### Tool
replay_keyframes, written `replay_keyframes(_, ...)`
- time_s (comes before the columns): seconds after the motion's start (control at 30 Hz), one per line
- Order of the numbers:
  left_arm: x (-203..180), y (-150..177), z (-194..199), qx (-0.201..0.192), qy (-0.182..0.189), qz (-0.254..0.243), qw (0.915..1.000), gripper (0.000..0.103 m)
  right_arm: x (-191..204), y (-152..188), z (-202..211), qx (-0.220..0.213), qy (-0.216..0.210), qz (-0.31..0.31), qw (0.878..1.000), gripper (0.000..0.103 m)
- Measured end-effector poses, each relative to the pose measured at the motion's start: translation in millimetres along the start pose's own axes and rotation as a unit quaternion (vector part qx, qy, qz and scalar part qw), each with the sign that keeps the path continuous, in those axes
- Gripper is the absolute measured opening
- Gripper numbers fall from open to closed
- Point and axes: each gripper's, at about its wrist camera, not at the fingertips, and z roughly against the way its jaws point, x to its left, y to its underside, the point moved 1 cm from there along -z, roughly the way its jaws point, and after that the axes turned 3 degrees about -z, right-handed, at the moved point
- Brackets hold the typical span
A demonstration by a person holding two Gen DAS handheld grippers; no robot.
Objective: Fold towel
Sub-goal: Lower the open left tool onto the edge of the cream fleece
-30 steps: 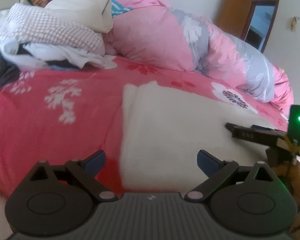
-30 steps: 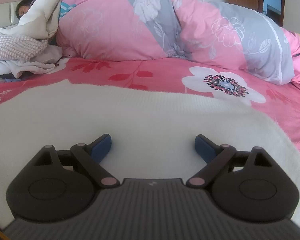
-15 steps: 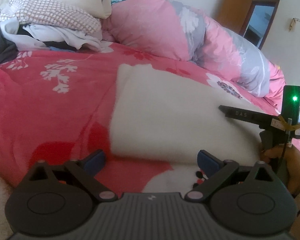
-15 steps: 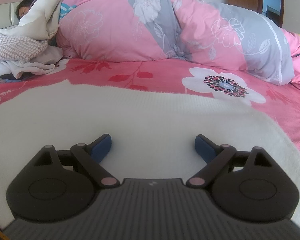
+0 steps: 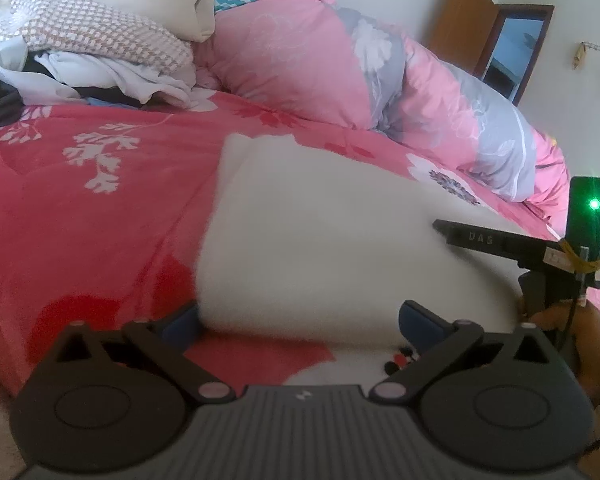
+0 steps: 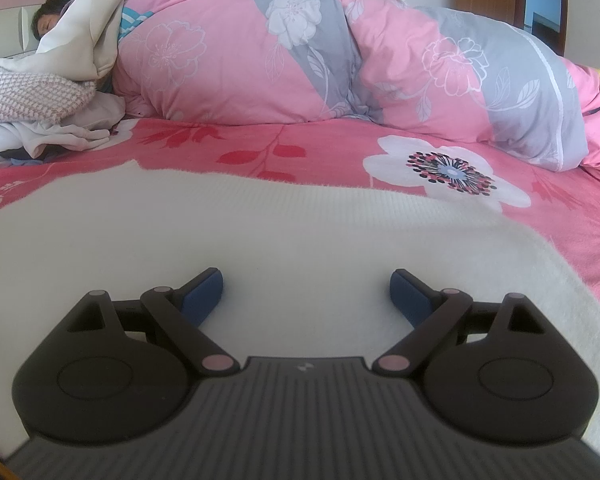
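A white towel lies flat on the red floral blanket. In the left wrist view my left gripper is open at the towel's near edge. The towel's near left corner touches or covers part of the left finger's blue pad. The right gripper's body shows at the right, resting on the towel, with a hand on its grip. In the right wrist view my right gripper stands open low over the towel, nothing between its fingers.
A rolled pink and grey quilt runs along the far side of the bed. A person lies at the head, beside a pile of clothes. A wooden door stands open at the back right.
My left gripper drew back off the towel's left part toward its near edge, then came in close to that edge. The right gripper has stayed still on the towel.
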Motion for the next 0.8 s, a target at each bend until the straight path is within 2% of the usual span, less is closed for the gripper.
replay_keyframes(0.53, 4.3, 0.6, -2.1, -0.013, 0.011, 0.014, 0.9998, 0.103, -0.3, -0.8, 0.5, -0.001, 0.0, 0.001, 1.0, 0.091)
replay_keyframes(0.8, 16.4, 5.3, 6.3, -0.028, 0.047, 0.069, 0.9961, 0.103, -0.6, -1.0, 0.5, -0.001, 0.0, 0.001, 1.0, 0.091)
